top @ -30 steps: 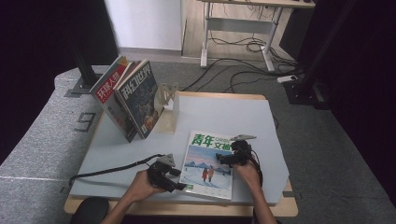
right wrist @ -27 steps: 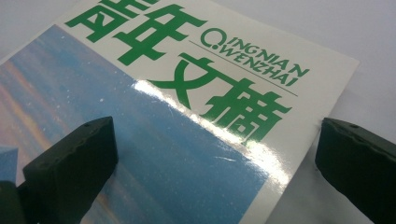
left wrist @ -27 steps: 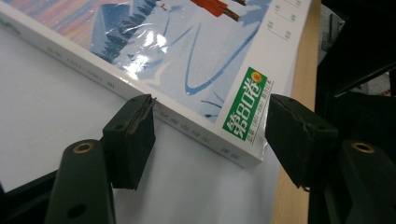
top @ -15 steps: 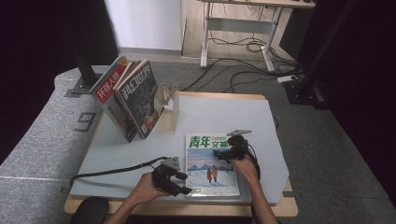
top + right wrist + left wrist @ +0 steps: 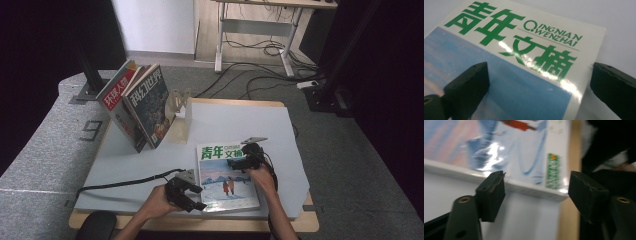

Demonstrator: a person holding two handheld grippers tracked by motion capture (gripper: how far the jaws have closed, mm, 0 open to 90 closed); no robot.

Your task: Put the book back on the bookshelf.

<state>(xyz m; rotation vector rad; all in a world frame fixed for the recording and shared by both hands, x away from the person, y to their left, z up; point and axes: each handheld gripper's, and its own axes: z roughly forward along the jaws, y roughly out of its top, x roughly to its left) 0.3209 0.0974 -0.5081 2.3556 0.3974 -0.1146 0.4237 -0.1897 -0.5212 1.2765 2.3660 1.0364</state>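
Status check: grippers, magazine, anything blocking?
Left gripper open, jaws just widened, at the magazine near corner. Right gripper open over the title, not gripping. Magazine flat on table. Book stand well clear.

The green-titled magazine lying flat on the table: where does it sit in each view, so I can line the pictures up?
High view: the magazine lies flat near the table's front edge, between the left gripper and right gripper.
Left gripper view: its bottom corner with the green code patch fills the upper part, above the open jaws.
Right gripper view: its title end fills the frame between the open jaws.
Shared landmark: the green title characters.
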